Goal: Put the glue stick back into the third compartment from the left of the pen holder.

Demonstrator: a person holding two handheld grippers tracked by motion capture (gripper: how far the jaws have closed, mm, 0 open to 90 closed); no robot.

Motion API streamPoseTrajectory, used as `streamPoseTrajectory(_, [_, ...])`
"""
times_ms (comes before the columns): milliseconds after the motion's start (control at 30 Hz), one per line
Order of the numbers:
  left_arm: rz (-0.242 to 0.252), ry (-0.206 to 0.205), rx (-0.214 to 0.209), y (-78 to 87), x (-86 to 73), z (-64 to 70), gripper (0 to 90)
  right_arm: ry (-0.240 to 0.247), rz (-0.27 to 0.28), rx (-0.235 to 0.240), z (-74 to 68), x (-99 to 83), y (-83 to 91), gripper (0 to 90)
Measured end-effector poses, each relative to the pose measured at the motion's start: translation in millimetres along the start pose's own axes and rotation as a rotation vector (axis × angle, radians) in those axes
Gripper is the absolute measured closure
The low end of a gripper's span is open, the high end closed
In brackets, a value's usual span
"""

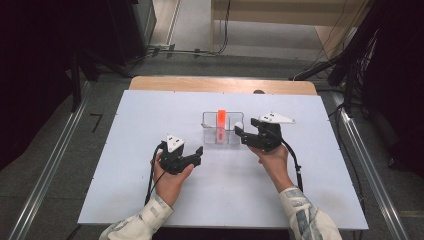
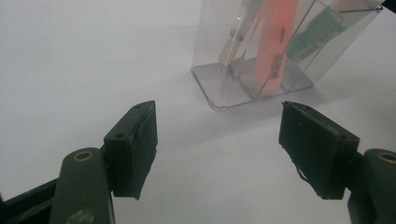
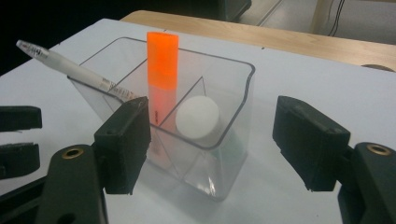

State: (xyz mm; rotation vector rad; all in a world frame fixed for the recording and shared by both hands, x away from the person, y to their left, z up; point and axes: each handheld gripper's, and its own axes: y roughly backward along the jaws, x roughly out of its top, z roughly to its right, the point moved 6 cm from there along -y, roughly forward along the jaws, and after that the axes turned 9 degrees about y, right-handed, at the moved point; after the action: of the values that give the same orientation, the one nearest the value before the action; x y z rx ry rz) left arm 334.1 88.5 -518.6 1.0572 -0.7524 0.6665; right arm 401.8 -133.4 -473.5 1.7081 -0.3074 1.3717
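A clear divided organizer [image 1: 210,125] stands at the middle of the white table. An orange highlighter [image 1: 221,119] stands upright in it. In the right gripper view the organizer [image 3: 235,133] holds the highlighter [image 3: 162,70], a white pen [image 3: 70,67] leaning out to the left, and a white round-capped item [image 3: 197,119]. My right gripper [image 3: 212,140] is open just in front of the organizer, right of it in the high view [image 1: 246,128]. My left gripper [image 1: 198,155] is open, low and left of the organizer [image 2: 219,88], with nothing between its jaws [image 2: 217,140].
A white sheet [image 1: 150,200] covers the table, with a wooden strip [image 1: 220,84] along the far edge. Dark stands and cables [image 1: 350,60] flank the table on the floor. In the left gripper view a green-labelled tube [image 2: 317,32] sits in the organizer's right compartment.
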Motion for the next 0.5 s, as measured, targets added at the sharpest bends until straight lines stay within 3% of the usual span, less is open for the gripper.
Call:
streamPoseTrajectory(233, [-0.002,0.001,0.002,0.1,-0.2,-1.7,28.0,0.043,-0.041,0.004,-4.5,-8.6,3.0,21.4])
streamPoseTrajectory(500, [0.004,0.021,0.009,4.8,0.6,-10.7,27.8,0.05,-0.058,-0.007,-3.7,-17.5,7.4,20.3])
